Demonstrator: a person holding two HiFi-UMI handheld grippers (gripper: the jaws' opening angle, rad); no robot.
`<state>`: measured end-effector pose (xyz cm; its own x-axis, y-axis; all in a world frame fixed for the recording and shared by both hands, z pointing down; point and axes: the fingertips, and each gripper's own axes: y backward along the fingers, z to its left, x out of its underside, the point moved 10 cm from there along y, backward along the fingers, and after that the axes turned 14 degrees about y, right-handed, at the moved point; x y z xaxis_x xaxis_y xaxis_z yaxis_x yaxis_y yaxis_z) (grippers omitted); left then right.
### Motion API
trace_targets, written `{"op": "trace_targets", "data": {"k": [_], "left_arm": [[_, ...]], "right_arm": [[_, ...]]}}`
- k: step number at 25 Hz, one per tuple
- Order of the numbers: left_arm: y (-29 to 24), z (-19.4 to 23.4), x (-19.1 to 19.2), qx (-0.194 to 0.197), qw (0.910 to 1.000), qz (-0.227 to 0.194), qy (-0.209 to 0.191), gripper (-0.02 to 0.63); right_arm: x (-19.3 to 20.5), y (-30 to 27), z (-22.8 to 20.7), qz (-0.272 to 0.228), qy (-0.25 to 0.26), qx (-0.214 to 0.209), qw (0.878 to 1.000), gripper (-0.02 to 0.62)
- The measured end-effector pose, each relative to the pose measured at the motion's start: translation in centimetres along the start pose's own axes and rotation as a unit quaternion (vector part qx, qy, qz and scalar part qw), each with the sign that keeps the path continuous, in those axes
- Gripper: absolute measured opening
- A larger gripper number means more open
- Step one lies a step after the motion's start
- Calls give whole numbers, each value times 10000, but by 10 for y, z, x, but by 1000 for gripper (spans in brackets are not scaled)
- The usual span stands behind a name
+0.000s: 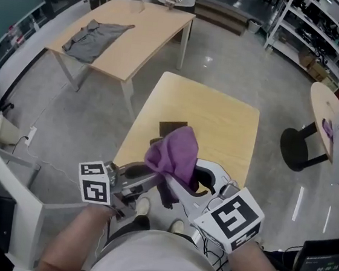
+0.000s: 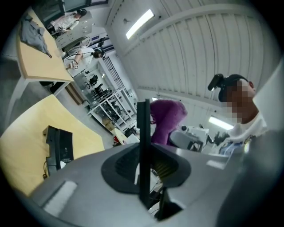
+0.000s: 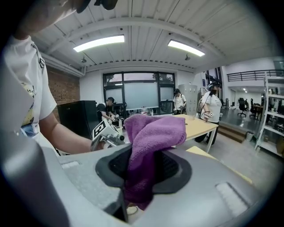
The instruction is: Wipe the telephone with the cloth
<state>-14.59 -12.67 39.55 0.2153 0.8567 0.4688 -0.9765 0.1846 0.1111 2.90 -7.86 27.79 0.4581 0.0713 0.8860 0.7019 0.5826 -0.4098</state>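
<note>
A: Both grippers hang close to the person's body, short of the table (image 1: pixel 220 116). Which step is this?

B: The approach, I'd judge. The right gripper (image 1: pixel 175 184) is clamped on the purple cloth (image 1: pixel 176 154), which bunches up above its jaws, and no wiping has begun. The telephone (image 1: pixel 170 128) lies on the table ahead of both grippers, apart from the cloth.

A: And the left gripper (image 1: pixel 143 180)?

B: Its own view shows the jaws pressed together, a thin dark line seen edge-on, with nothing between them.

A: What does the next move call for?

B: In my reading, the right gripper has to travel forward and down until the loose fold of the cloth, not the jaws, meets the telephone. The left one could steady the telephone against sliding, but its jaws would have to part first.

A: Does any view add what another lacks?

B: The head view gives the layout, yet there the cloth overlaps a corner of the telephone. The left gripper view shows the telephone (image 2: pixel 60 148) whole, dark and boxy on the yellow top, with the cloth (image 2: pixel 166 117) beyond. The right gripper view alone shows how deep the cloth (image 3: pixel 153 133) sits in the grip. The telephone is absent from it, and it looks across at people by a far table.
</note>
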Motion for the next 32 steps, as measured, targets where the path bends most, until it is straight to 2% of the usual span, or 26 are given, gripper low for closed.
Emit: {"op": "trace_targets", "data": {"k": [13,32], "left_arm": [[16,13,-28,23,9997,-190,124,84],[16,21,-67,192,9994,-265,147,84]], "right_arm": [[41,-14,33,452,-600,-319,9967,115],[98,2,66,1088,-1027,-589,9870,115]]}}
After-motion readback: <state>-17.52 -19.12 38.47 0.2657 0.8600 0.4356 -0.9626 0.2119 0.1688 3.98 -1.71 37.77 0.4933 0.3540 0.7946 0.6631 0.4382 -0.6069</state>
